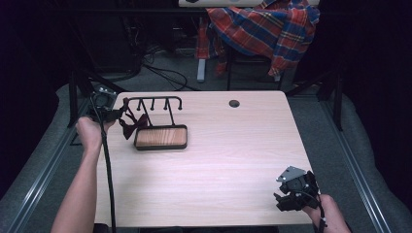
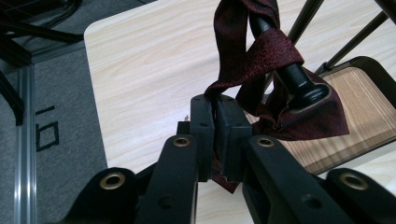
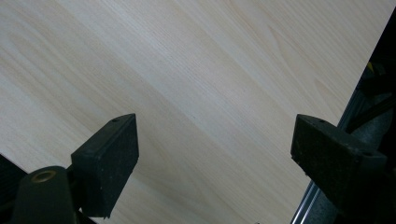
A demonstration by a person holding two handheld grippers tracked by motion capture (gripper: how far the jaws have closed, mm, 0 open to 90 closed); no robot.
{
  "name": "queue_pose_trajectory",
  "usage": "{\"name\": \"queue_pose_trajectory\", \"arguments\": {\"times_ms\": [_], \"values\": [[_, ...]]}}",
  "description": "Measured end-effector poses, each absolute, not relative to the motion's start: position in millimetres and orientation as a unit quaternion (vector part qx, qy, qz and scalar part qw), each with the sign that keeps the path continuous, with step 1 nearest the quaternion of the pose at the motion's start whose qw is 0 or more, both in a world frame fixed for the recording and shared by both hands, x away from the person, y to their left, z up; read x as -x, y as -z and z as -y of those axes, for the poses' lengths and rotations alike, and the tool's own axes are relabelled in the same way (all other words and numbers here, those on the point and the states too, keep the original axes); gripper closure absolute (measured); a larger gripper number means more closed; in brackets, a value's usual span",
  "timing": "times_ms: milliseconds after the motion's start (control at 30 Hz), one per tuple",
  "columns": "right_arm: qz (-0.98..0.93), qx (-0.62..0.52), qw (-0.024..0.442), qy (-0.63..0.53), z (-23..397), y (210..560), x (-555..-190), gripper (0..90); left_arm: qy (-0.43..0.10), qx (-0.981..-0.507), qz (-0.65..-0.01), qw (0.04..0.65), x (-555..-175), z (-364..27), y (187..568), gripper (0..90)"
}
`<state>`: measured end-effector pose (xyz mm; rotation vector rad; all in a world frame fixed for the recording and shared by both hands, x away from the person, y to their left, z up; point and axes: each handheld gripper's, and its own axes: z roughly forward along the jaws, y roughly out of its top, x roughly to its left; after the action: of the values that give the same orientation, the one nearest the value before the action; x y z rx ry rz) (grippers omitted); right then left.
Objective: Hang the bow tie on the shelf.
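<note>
On the pale wooden table (image 1: 233, 155), a black peg rack (image 1: 160, 137) with a wooden tray base carries a dark red bow tie (image 2: 261, 60) looped over its end peg, the left gripper (image 2: 215, 135) clenched on the fabric to work it there, while the right gripper (image 3: 215, 154) idles, jaws released.

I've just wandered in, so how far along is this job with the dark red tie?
Done: the tie is draped around the rack's end peg. In hand: the left gripper is pinching its fabric. Left: letting go. The right gripper waits open over the table.
</note>
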<state>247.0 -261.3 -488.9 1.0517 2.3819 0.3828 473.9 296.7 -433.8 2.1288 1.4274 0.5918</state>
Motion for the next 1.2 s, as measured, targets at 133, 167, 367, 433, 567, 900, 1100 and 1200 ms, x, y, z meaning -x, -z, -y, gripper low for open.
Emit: {"name": "queue_pose_trajectory", "arguments": {"times_ms": [133,167,367,433,567,900,1100,1200], "values": [[-0.876,-0.386,0.252,-0.139,261.3,488.7,-247.1,14.8,-0.213,-0.781,-0.527,0.258,-473.2,-298.2,434.5,79.3],[-0.876,-0.386,0.252,-0.139,261.3,488.7,-247.1,14.8,-0.210,-0.781,-0.527,0.261,-472.9,-298.8,434.4,78.8],[-0.876,-0.386,0.253,-0.139,261.1,488.9,-246.9,14.8,-0.207,-0.780,-0.530,0.261,-470.6,-301.0,432.7,68.6],[-0.877,-0.386,0.251,-0.138,261.1,488.8,-247.1,14.8,-0.208,-0.780,-0.531,0.259,-469.6,-301.5,431.9,63.9],[-0.876,-0.387,0.253,-0.139,261.0,488.9,-246.9,14.8,-0.211,-0.777,-0.535,0.257,-466.8,-302.7,430.3,54.8],[-0.876,-0.387,0.253,-0.139,261.0,488.9,-246.9,14.8,-0.210,-0.771,-0.540,0.264,-457.0,-310.0,426.1,33.0],[-0.876,-0.387,0.253,-0.139,260.9,489.0,-247.0,14.8,-0.214,-0.771,-0.536,0.270,-447.9,-310.6,421.8,28.6],[-0.876,-0.387,0.252,-0.140,260.8,489.0,-246.9,14.8,-0.213,-0.775,-0.530,0.271,-442.4,-310.5,419.4,26.6]]}}
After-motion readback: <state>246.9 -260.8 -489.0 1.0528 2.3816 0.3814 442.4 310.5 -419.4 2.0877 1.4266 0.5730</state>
